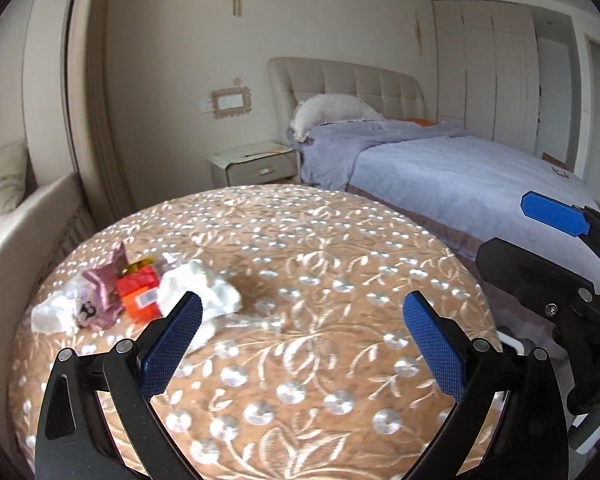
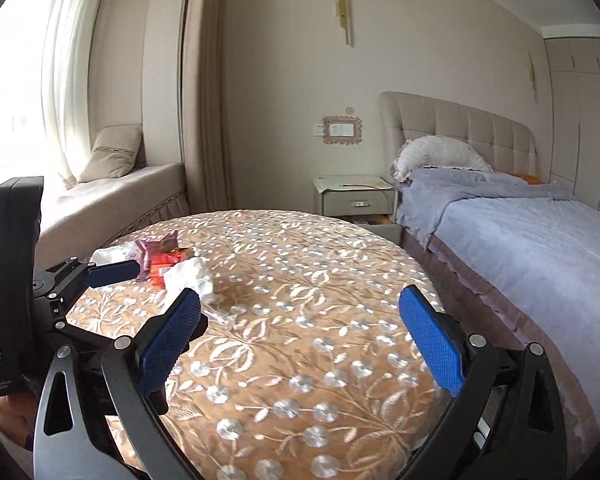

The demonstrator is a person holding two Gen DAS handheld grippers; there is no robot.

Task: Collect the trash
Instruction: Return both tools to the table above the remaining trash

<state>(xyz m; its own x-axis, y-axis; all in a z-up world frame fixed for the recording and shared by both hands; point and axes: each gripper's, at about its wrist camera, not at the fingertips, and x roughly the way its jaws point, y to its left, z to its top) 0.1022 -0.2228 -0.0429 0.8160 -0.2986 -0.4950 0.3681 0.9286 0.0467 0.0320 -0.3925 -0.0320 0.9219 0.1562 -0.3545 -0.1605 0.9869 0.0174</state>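
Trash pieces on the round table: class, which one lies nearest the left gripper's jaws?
The crumpled white tissue, rightmost in the cluster. It sits just beyond the left gripper, while the orange packet and purple wrapper lie farther left.

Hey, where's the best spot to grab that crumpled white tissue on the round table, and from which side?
Pinch the crumpled tissue at its raised, bunched middle, coming from the right, where the tablecloth is bare. The orange packet sits against its left edge, so that side looks crowded. The open left hand-held gripper seems nearest.
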